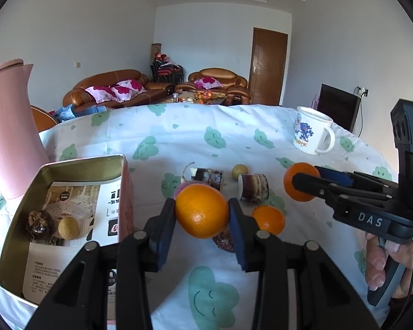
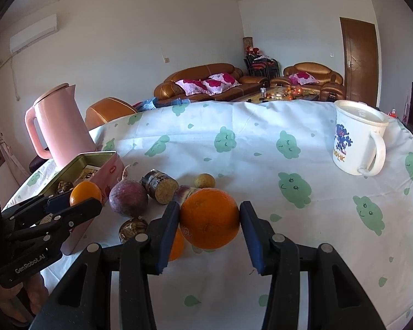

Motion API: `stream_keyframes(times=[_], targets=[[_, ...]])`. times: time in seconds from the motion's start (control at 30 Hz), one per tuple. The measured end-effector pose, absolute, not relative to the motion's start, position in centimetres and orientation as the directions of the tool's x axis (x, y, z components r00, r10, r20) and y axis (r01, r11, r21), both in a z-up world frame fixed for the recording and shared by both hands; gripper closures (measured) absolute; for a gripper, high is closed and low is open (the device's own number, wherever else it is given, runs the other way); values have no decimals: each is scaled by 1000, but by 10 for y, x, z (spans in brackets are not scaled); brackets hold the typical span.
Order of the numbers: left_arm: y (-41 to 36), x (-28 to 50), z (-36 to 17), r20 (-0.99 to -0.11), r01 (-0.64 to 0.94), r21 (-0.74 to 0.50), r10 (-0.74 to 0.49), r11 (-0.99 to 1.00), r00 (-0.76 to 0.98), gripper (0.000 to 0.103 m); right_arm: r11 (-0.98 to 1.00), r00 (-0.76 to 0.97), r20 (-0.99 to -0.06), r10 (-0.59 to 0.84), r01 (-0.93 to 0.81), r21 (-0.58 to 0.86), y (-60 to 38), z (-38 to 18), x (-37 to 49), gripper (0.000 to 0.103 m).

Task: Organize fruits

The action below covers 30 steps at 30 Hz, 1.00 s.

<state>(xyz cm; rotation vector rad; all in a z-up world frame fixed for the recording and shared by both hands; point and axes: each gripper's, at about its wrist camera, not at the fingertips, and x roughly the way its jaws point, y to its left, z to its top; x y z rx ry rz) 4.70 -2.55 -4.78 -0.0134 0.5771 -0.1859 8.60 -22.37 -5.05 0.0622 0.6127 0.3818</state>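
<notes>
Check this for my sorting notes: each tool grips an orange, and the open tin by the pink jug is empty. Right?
Not quite: the tin isn't empty. The left wrist view shows two small fruits inside on a printed sheet. Each tool does grip an orange.

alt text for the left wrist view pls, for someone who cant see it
The left claw grips an orange above a cloud-print tablecloth, beside an open tin holding two small fruits. To the right, the right claw holds a second orange; a third orange, cut cane pieces, a pink jug and a white mug sit around.
</notes>
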Motion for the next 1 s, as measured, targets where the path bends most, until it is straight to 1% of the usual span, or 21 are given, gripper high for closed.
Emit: stream_keyframes(times=[1.0], targets=[[-25,27,-38,-446,142,-26,-139,989,884,64,928,809,-459,368,-352,124,-224,-39,65,56]])
